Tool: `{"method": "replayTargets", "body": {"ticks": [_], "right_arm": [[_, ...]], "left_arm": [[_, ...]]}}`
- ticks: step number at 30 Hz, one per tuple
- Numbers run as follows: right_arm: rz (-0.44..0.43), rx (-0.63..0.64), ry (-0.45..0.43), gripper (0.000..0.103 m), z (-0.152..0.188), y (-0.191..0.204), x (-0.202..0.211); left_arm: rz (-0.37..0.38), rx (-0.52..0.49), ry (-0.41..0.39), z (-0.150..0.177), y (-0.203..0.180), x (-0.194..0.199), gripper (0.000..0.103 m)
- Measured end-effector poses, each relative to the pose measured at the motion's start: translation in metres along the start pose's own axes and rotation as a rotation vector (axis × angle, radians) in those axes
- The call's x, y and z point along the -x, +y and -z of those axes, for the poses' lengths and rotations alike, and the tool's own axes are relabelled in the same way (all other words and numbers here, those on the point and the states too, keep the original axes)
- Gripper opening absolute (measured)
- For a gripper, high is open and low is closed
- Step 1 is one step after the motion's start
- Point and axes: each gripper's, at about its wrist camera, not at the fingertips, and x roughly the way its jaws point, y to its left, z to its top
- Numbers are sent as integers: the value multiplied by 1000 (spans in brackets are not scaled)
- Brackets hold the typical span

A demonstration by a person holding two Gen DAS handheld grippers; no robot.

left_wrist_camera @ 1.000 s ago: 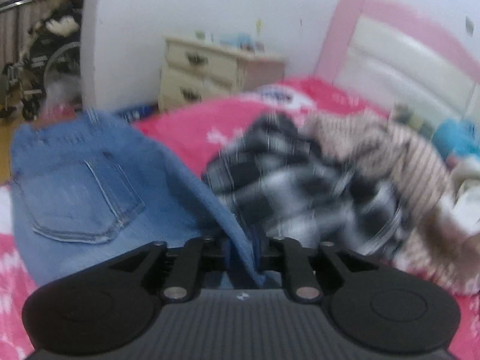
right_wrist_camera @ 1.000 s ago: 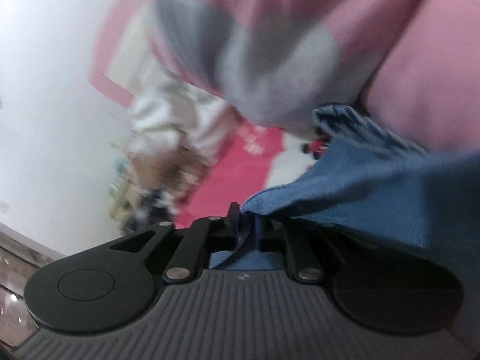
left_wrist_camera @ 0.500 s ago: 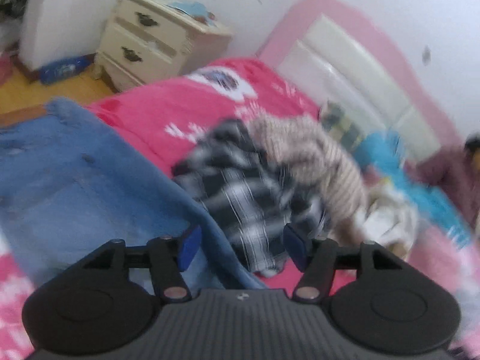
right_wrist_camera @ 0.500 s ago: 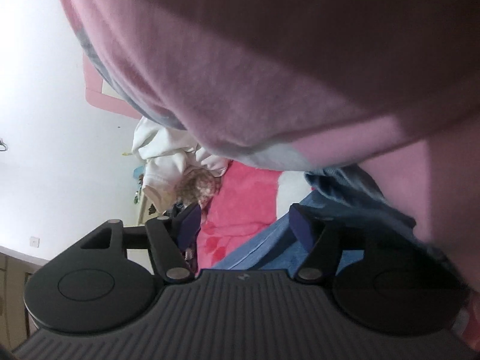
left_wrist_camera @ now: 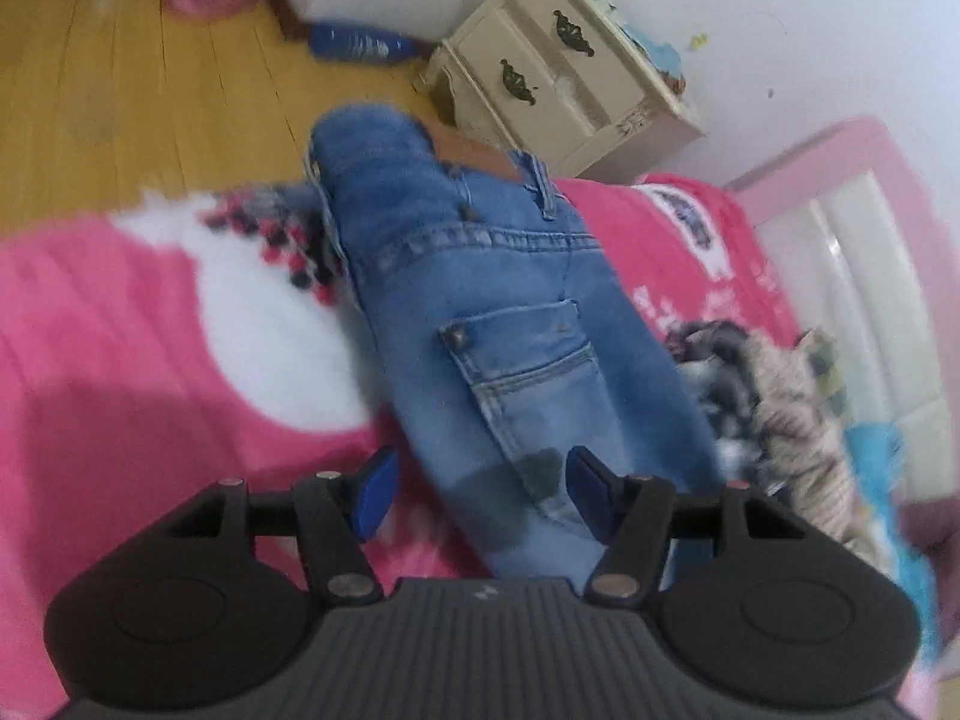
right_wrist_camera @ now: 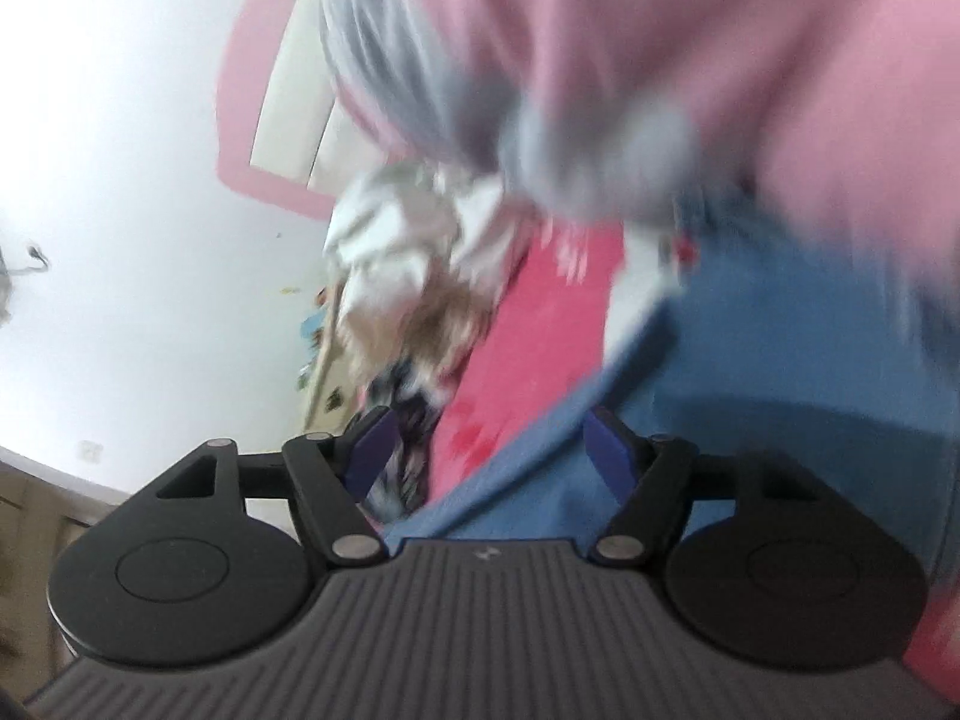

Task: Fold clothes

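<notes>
1. The left gripper stood with its blue pads wide apart and nothing between them, poised just over the near end of a pair of blue jeans.
2. The right gripper was likewise spread wide and empty, with blue denim close beside its right finger; that view was badly blurred, and a pink sleeve filled its upper half.
3. The jeans lay lengthwise on the pink bedspread, back pocket up and waistband at the far end, apparently doubled leg over leg.
4. An unsorted heap of clothes sat to the right, near the headboard.
5. Judged from this, the jeans sat partway through folding; any further fold would call for both grippers to pinch one end and carry it evenly toward the other.
</notes>
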Motion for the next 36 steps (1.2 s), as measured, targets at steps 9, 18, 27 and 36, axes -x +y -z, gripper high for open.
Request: {"method": "replayTargets", "body": {"ticks": [9,18,27,36], "right_arm": [[37,-309,-60,71,62,-69,-25],[-28,-331,-259,72,61,-70,-35],[56,-260,-306,14,57,-62,-45],[52,-107,-276,6,77,-32,7]], "left_arm": [[79,203,-55,3,24,-45,62],[7,186,-117,5,14,-48,48],[-67,113,-112,-1,-8,-21,16],[-71,12,6,-7,0,73,15]]}}
